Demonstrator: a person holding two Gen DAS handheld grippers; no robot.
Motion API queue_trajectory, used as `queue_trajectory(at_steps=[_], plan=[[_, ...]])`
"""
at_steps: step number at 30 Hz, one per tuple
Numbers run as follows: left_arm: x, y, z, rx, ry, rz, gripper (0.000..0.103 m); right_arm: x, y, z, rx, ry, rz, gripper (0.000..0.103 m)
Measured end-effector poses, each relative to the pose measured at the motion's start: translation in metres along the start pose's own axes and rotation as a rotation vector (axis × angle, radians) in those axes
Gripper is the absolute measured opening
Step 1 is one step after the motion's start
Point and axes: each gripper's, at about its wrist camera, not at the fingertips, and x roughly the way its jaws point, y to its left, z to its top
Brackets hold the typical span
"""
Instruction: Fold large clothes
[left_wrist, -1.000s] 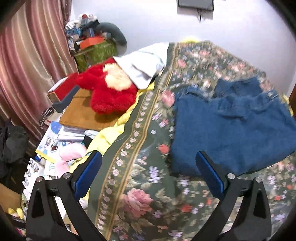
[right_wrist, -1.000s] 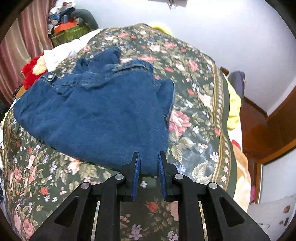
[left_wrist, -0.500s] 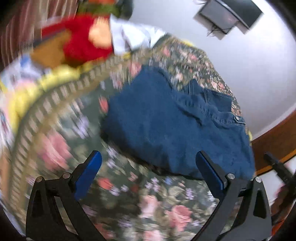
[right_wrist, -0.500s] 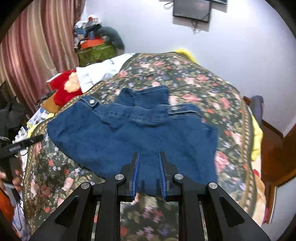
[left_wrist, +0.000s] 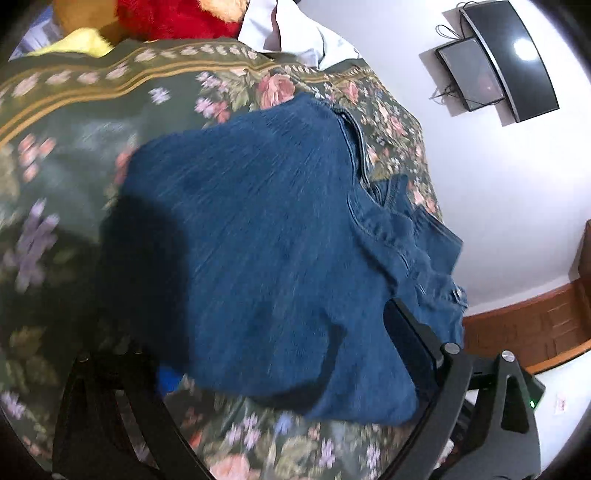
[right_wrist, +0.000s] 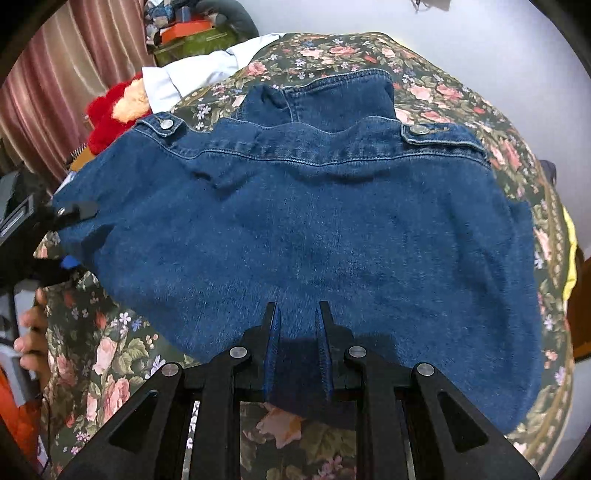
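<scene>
A blue denim jacket lies spread on the floral bedspread, collar at the far side. My right gripper is shut on the jacket's near hem, denim pinched between its fingers. My left gripper is open and low over the jacket's side edge, its jaws wide apart with the cloth between them. The left gripper also shows in the right wrist view at the jacket's left edge, with the person's hand behind it.
A red plush toy and a white pillow lie at the bed's far left. Pink curtains hang at the left. Two screens hang on the white wall. A wooden floor lies beyond the bed.
My left gripper has swung right from the bed's edge and dropped down onto the jacket's side. My right gripper has stayed shut on the hem and pulled the jacket flatter.
</scene>
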Motion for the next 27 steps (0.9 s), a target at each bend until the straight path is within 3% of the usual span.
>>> queue_trajectory(at_steps=[4, 6, 7, 12, 18, 23, 27], plan=[[0.01, -0.009, 0.008, 0.009, -0.06, 0.04, 0.09, 0.002, -0.011, -0.001, 0.055, -0.001, 0.061, 0.015], [0.012, -0.012, 0.011, 0.011, -0.089, 0.106, 0.063, 0.003, -0.015, -0.002, 0.078, -0.003, 0.083, 0.015], [0.012, -0.015, 0.012, 0.022, -0.103, 0.161, 0.055, 0.002, -0.017, -0.003, 0.09, -0.004, 0.094, 0.015], [-0.003, -0.026, 0.013, 0.102, -0.109, 0.166, 0.037, -0.003, -0.015, -0.001, 0.113, 0.014, 0.103, 0.015], [-0.058, -0.058, 0.003, 0.221, -0.204, 0.148, 0.033, -0.02, 0.0, 0.004, 0.067, 0.028, 0.127, 0.015], [-0.093, -0.082, -0.01, 0.351, -0.303, 0.224, 0.033, -0.026, 0.028, 0.025, 0.058, -0.005, 0.23, 0.015], [-0.096, -0.081, -0.01, 0.384, -0.323, 0.274, 0.033, 0.011, 0.061, 0.039, 0.061, 0.089, 0.314, 0.015]])
